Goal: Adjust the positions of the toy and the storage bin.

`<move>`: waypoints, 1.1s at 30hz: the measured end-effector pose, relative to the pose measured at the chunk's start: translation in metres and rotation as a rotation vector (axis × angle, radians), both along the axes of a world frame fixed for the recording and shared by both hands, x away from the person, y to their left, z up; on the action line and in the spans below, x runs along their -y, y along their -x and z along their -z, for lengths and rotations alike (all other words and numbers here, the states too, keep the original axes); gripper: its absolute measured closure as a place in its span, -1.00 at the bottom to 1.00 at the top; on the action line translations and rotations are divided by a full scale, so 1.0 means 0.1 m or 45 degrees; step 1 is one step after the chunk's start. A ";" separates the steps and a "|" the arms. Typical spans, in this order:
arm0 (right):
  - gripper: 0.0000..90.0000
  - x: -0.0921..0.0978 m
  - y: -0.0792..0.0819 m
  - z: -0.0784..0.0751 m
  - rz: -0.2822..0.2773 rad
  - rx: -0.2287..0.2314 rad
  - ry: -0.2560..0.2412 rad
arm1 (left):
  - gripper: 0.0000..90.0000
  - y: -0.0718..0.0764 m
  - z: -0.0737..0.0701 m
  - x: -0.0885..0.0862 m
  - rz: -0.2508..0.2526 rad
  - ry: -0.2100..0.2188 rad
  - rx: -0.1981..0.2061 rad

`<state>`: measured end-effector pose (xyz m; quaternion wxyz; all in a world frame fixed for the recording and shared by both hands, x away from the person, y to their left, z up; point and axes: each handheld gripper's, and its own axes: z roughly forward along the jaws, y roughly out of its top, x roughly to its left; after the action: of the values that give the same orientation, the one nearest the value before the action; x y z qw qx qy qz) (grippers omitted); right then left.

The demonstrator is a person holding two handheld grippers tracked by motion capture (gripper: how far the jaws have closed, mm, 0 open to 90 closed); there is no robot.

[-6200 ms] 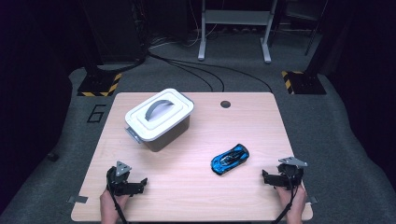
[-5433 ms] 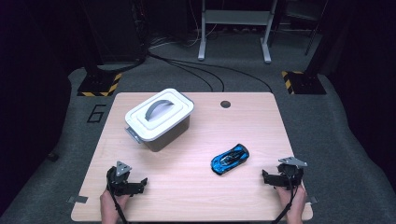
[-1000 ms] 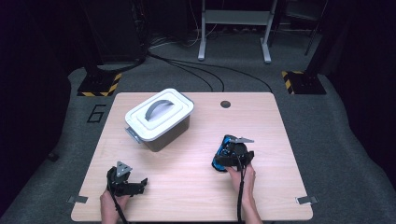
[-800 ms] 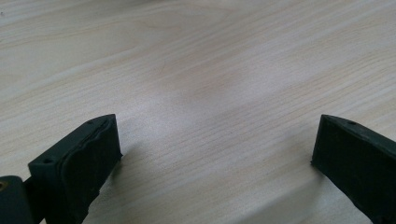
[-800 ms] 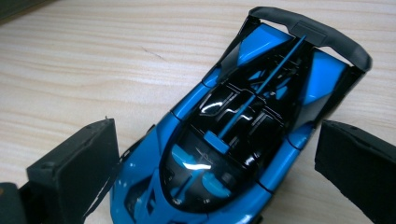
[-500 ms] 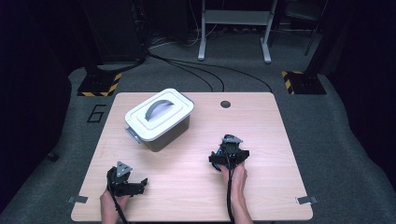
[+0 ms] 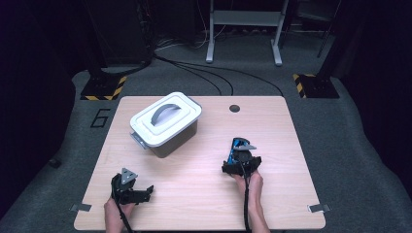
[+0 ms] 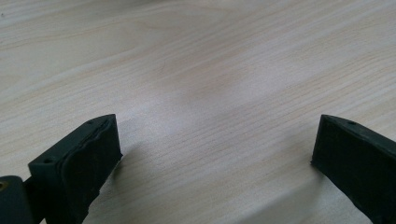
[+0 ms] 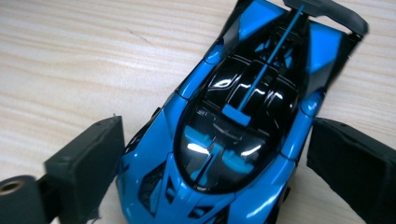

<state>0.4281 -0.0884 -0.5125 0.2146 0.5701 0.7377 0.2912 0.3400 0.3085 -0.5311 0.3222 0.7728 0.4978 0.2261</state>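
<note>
Left gripper (image 7: 138, 191) rests on the table (image 7: 194, 204) at its near left corner, held by the person's left hand (image 7: 116, 213). In the left gripper view its two black jaws stand wide apart with bare wood grain between them; nothing is held.

A box (image 7: 166, 124) with a white lid and a grey handle (image 7: 164, 111) sits on the far left part of the table, turned at an angle to the table's edges. Lid is on. The box is well apart from both grippers, with bare wood between it and each of them.

A small dark round hole (image 7: 234, 108) lies in the tabletop near the far edge, right of the box.

Right gripper (image 7: 239, 160) sits right of the table's centre, held by the right hand (image 7: 248, 182), with its cable trailing back along the forearm. The toy car (image 7: 237, 145), blue and black, lies on the wood directly under and ahead of this gripper, which hides most of it in the high view. In the right gripper view the toy car (image 9: 243, 126) lies lengthwise between the jaws, one jaw at each flank, nose toward the camera and rear wing away. The jaws are open and straddle the car; whether either one touches the bodywork cannot be told.

Beyond the table: grey floor, black cables, two yellow-and-black striped blocks, a metal frame.
</note>
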 end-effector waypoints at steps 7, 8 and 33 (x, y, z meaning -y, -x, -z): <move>-0.68 0.21 0.09 -0.03 -0.099 -0.006 -0.014 | -0.98 0.00 0.00 0.00 0.000 0.004 0.004; -0.67 0.23 0.09 -0.03 -0.115 0.003 -0.012 | -0.98 0.00 0.00 0.00 0.000 0.005 0.003; -0.54 0.67 0.15 -0.06 -0.405 -0.082 -0.024 | -0.98 0.00 0.00 0.00 0.002 0.005 0.001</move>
<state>0.4132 -0.1549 -0.5068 0.1366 0.4570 0.8225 0.3098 0.3403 0.3087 -0.5313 0.3241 0.7724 0.4975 0.2252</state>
